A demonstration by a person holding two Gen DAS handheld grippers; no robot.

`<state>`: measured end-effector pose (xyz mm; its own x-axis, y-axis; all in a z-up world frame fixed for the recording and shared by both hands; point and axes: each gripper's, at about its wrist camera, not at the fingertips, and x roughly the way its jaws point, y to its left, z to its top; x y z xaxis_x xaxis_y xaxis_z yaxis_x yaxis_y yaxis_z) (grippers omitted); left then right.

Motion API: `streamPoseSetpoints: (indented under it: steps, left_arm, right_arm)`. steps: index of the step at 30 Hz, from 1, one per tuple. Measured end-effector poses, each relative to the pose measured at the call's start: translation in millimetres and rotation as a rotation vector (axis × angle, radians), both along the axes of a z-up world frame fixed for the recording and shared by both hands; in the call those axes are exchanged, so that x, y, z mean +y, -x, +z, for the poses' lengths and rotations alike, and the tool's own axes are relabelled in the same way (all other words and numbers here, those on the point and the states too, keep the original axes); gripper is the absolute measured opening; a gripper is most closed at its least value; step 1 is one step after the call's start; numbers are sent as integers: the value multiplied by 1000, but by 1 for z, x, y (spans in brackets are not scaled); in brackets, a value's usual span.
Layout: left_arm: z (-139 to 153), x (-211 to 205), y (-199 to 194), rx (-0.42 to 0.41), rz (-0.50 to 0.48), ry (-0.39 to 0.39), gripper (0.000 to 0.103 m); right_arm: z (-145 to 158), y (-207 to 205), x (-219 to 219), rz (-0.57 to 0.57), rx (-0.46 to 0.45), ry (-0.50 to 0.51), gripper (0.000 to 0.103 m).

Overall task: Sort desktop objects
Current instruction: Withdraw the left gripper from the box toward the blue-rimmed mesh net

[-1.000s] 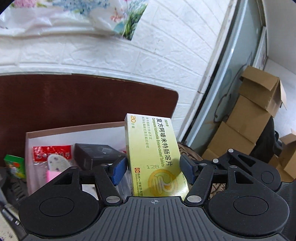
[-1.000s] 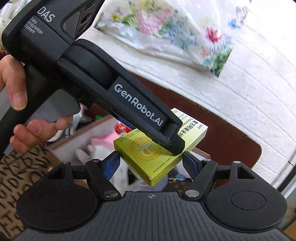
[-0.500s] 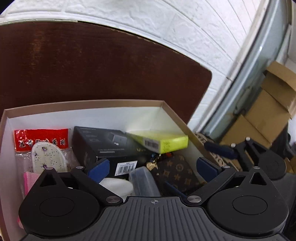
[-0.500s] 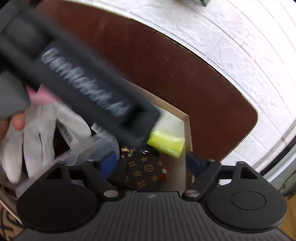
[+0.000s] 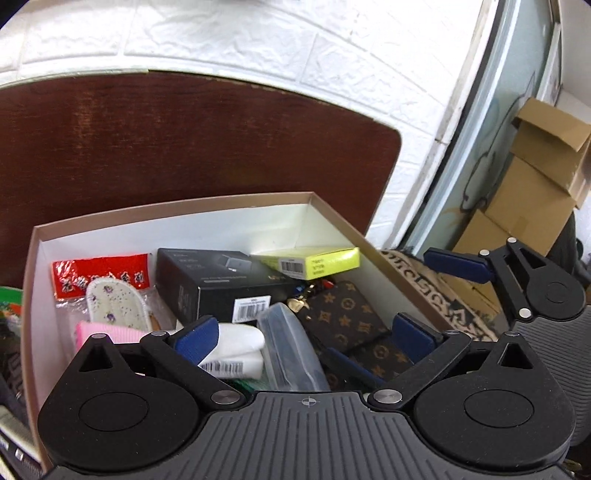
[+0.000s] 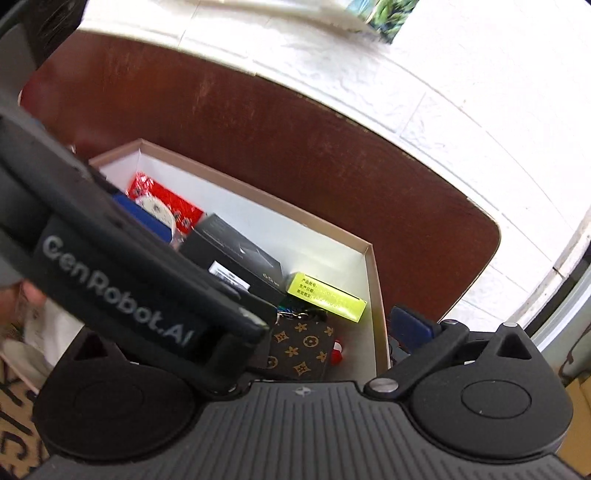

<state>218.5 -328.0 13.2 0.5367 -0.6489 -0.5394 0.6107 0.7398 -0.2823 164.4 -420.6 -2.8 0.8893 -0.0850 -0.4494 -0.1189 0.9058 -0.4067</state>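
We see a white brick wall (image 5: 295, 48) behind a dark brown wooden board (image 5: 184, 147) with rounded corners; the same wall (image 6: 461, 92) and board (image 6: 295, 155) show in the right view. At the top of the right view hangs the edge of a floral cloth (image 6: 384, 14). To the right in the left view stands a pale glass door (image 5: 491, 129) in a white frame, and past it we see stacked cardboard boxes (image 5: 532, 184). A patterned brown mat (image 5: 424, 280) lies below them. A lettered mat (image 6: 14, 424) fills the lower left corner of the right view.
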Motion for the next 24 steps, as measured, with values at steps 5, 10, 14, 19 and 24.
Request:
streamPoseSetpoints:
  steps: [5, 10, 14, 19, 24]
  left_arm:
    - [11, 9, 24, -39, 3, -22, 103]
    - [21, 23, 49, -35, 18, -19, 103]
    - [28, 35, 74, -65, 41, -26, 103]
    - [31, 56, 108, -105, 53, -41, 103]
    - [28, 83, 141, -136, 73, -25, 103]
  right_arm:
    - [10, 29, 7, -16, -27, -23, 103]
    - [16, 47, 24, -17, -60, -63, 103]
    - [21, 63, 29, -22, -91, -88, 103]
    - [21, 94, 45, -7, -131, -85, 103]
    - [17, 124, 67, 3, -166, -94, 103]
